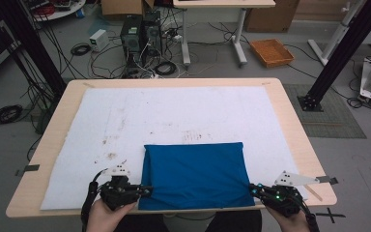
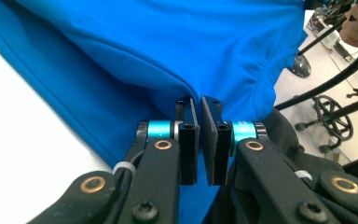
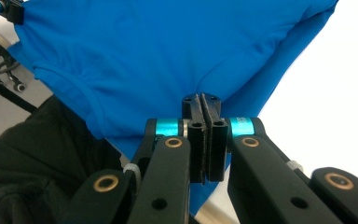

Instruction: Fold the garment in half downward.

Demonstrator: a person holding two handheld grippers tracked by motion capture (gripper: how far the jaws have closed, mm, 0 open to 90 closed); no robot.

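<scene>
A blue cloth [image 1: 194, 174] lies folded into a rectangle on the near middle of the white mat [image 1: 174, 113]. My left gripper [image 1: 144, 190] is at the cloth's near left corner, and in the left gripper view its jaws [image 2: 200, 108] stand almost together with a fold of the blue cloth [image 2: 168, 42] pinched at their tips. My right gripper [image 1: 253, 187] is at the near right corner. In the right gripper view its jaws [image 3: 200, 101] are pressed shut on the edge of the blue cloth [image 3: 168, 46]. Both grippers point inward toward each other.
The mat covers most of a light wooden table [image 1: 292, 121]. Black frame posts [image 1: 340, 53] stand at the far left and right. On the floor behind are cables, a computer tower [image 1: 131, 34] and an orange tray [image 1: 272, 51]. The person's dark clothing [image 3: 37, 163] is at the table's near edge.
</scene>
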